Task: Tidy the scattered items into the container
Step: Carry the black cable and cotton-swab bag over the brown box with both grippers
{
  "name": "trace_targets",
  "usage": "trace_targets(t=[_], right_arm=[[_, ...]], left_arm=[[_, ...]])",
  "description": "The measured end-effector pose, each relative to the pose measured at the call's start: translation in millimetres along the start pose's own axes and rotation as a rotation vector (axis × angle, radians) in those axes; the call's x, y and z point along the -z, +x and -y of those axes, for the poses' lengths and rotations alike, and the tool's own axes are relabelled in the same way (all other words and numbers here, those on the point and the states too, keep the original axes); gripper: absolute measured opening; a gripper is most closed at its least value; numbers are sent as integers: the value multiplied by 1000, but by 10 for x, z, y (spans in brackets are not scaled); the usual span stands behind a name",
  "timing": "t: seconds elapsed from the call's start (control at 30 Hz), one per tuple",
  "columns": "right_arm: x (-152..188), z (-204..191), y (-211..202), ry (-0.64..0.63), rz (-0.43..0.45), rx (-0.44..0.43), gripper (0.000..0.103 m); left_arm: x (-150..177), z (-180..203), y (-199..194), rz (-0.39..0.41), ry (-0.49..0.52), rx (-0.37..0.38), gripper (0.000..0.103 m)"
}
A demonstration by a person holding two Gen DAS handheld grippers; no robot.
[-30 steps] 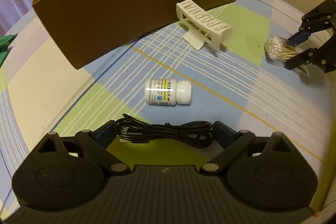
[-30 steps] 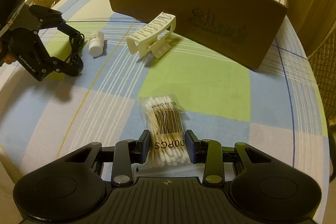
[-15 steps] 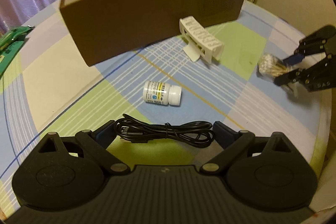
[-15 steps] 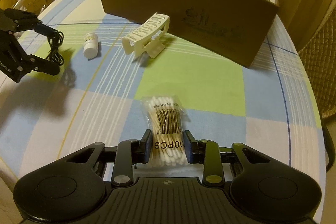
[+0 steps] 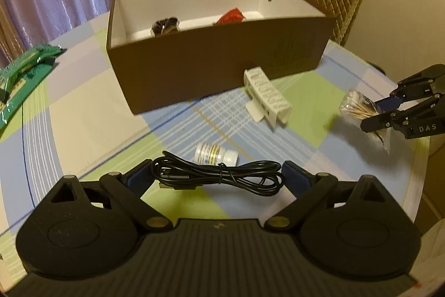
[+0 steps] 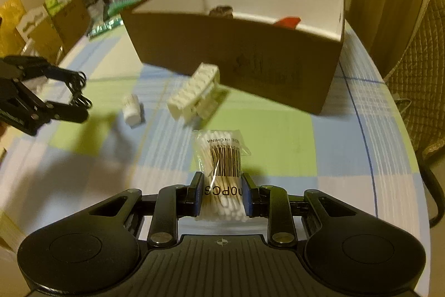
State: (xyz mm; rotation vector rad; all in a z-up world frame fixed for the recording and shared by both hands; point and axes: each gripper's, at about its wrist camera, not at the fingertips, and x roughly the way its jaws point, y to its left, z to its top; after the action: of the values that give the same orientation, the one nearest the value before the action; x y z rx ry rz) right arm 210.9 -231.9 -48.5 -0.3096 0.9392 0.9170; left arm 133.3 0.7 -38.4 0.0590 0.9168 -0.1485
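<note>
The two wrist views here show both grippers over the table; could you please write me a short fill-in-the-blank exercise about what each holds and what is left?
1. The left gripper is shut on a coiled black ____.
2. The right gripper is shut on a bag of cotton ____.
3. The white pill bottle lies on its ____ on the tablecloth.
4. The white plastic rack sits outside the brown ____, near its front wall.

Missing words: cable; swabs; side; box
</note>
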Motion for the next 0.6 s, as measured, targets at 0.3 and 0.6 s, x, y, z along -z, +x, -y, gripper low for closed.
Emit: trace_targets(t=[0.3, 0.6], right_arm=[[-427, 40, -184, 9, 88, -48, 25], [-1015, 215, -249, 24, 177, -58, 25]], left_arm=[[-383, -31, -63, 71, -1, -11, 95], [-900, -70, -37, 147, 17, -15, 95]])
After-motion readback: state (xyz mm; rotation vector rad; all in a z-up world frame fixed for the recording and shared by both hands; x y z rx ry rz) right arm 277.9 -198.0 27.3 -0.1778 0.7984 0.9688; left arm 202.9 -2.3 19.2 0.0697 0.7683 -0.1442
